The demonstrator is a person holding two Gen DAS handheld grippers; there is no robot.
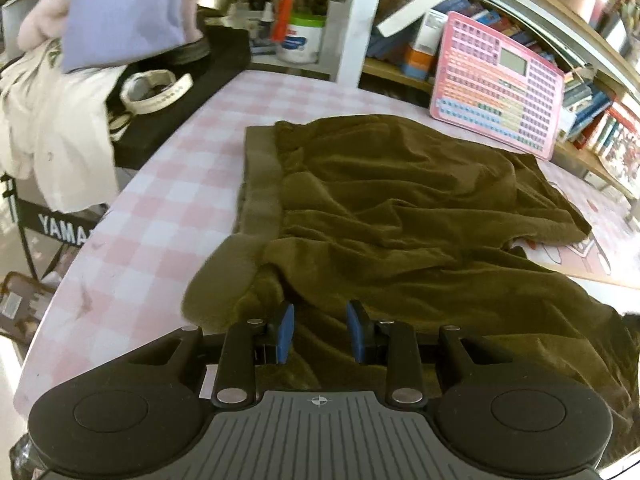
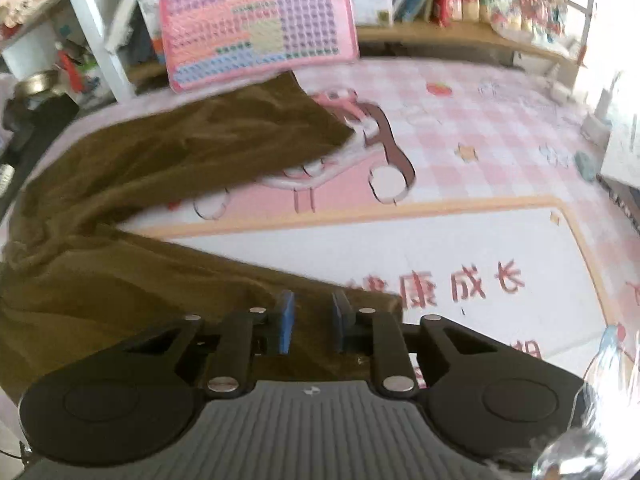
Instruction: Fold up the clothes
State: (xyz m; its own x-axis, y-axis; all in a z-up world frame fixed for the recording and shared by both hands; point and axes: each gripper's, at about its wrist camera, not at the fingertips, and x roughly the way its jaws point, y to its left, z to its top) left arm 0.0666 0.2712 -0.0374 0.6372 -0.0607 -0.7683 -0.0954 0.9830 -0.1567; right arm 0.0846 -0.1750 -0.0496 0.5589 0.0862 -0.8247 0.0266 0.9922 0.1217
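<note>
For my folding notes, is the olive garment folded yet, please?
Partly: the olive garment lies rumpled, one part lapped over another.

Right gripper (image 2: 312, 322) over olive garment (image 2: 132, 280) hem; pink checked mat (image 2: 480, 128); toy keyboard (image 2: 256, 20) behind.

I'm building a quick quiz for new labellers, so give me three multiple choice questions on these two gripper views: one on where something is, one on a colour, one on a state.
1. Where does the pink keyboard toy stand?
A. Leaning against the bookshelf behind the garment
B. Flat under the garment
C. On the floor

2. What colour is the garment on the table?
A. Bright red
B. Olive brown
C. White

3. How does the garment lie?
A. Neatly folded into a small square
B. Hanging on a hanger
C. Spread out and wrinkled

Answers: 1 A, it tilts up against the shelves. 2 B, both views show olive-brown cloth. 3 C, creases run across it on the checked cover.
</note>
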